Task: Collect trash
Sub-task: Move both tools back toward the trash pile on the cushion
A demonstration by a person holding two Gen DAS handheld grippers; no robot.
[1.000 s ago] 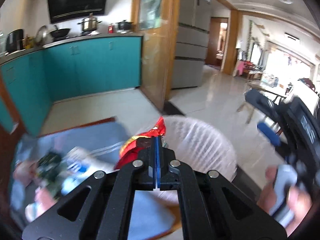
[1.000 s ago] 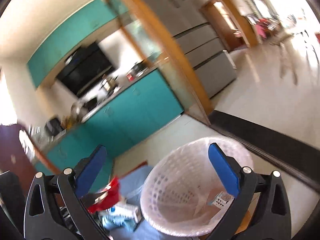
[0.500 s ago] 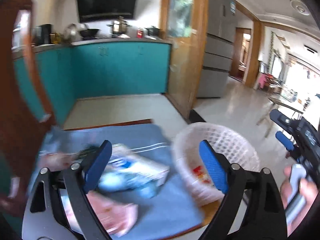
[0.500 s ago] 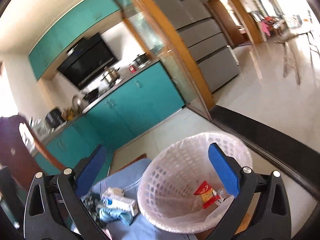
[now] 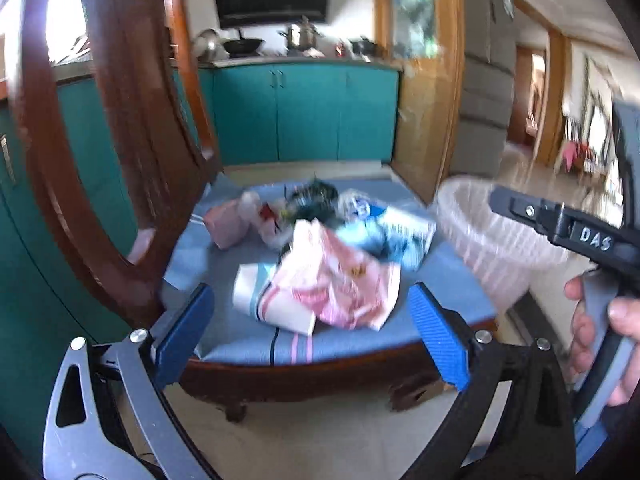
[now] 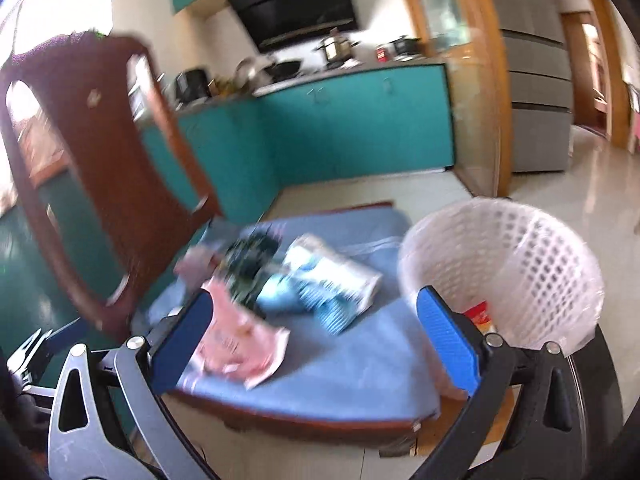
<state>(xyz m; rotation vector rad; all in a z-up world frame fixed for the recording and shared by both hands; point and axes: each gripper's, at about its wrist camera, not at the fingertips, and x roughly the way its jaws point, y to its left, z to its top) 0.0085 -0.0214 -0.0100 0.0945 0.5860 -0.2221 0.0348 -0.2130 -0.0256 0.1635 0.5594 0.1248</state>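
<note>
Both grippers, left gripper (image 5: 310,330) and right gripper (image 6: 316,342), gape empty; beside the basket (image 6: 520,256), the crumpled pink wrapper (image 5: 340,284) may slip when pinched.

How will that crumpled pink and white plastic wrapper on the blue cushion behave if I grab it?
The crumpled pink and white plastic wrapper looks thin and creased, so it would probably flop and fold rather than hold its shape. It seems light for its size, lying loosely on the blue cushion. Its glossy film may slip, so pinching a raised fold is likely safer than a flat edge.
</note>
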